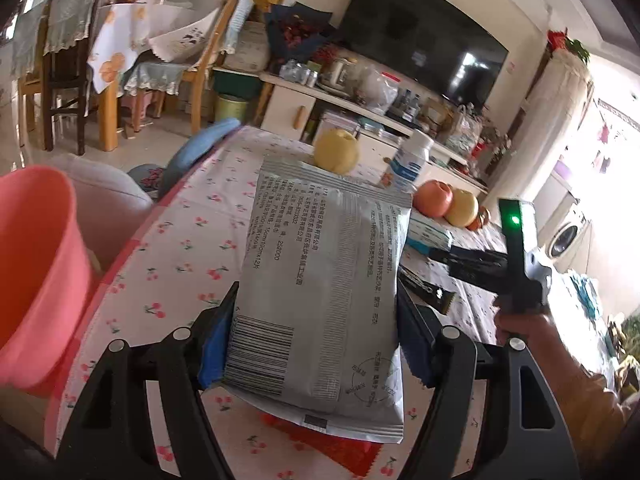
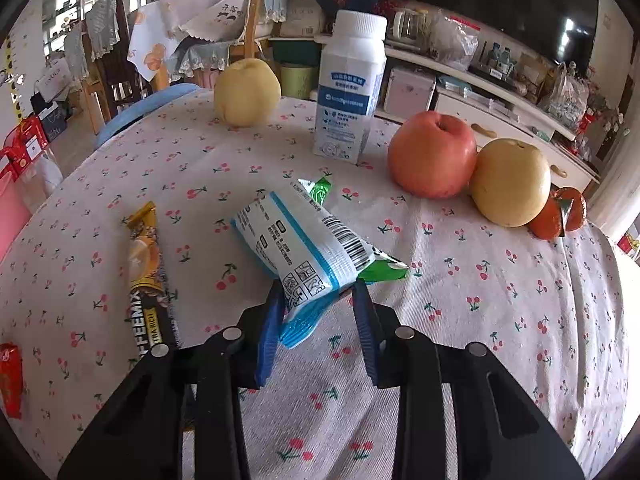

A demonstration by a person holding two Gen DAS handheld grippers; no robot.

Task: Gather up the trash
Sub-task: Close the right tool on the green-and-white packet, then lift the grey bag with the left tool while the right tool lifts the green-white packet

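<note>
My left gripper (image 1: pixel 316 292) is shut on a grey printed packet (image 1: pixel 320 240) with a barcode, held upright above the cherry-print tablecloth (image 1: pixel 180 248). A pink bucket (image 1: pixel 36 272) stands close at the left, beside the table edge. In the right wrist view my right gripper (image 2: pixel 317 288) is shut on the near end of a white and blue packet (image 2: pixel 296 240), whose far end rests over a green wrapper (image 2: pixel 384 270). A coffee-mix stick (image 2: pixel 148 280) lies to its left, and a red wrapper (image 2: pixel 10 380) at the far left edge. From the left wrist view the right gripper (image 1: pixel 448 256) shows, held by a hand (image 1: pixel 520 324).
A white bottle (image 2: pixel 348 92), a red apple (image 2: pixel 434 152), two yellow pears (image 2: pixel 246 92) (image 2: pixel 510 182) and orange fruit (image 2: pixel 556 216) stand at the table's far side. A red wrapper (image 1: pixel 320 444) lies under the grey packet. Chairs, a TV cabinet and a television fill the room behind.
</note>
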